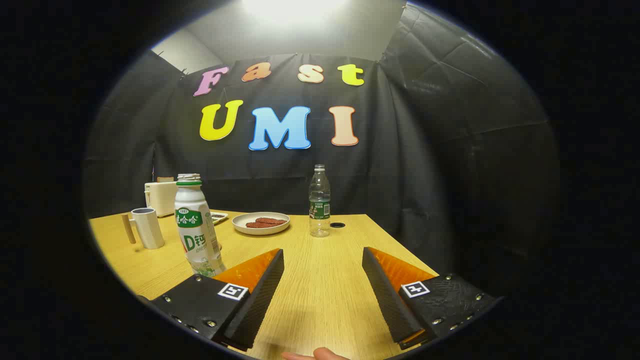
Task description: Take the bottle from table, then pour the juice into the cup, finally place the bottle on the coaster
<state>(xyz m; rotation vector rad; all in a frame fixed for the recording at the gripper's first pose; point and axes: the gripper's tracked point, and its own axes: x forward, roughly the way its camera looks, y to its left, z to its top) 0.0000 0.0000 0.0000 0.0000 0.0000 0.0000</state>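
Observation:
A white bottle [196, 227] with a green label and an uncapped threaded neck stands upright on the wooden table [325, 300], just left of my left finger and apart from it. A pale cup [148, 228] with a wooden handle stands farther left, behind it. A clear plastic bottle [319, 201] stands upright beyond the fingers, near the table's far edge. Beside it lies a small dark round disc [337, 225]; I cannot tell whether it is the coaster. My gripper [322, 252] is open, low over the table, with bare tabletop between the fingers.
A white plate [261, 223] with brown food sits beyond the left finger. A cream toaster [161, 196] and a small dish [218, 216] stand at the far left. The table's right edge runs just outside the right finger. A fingertip [315, 354] shows below the fingers.

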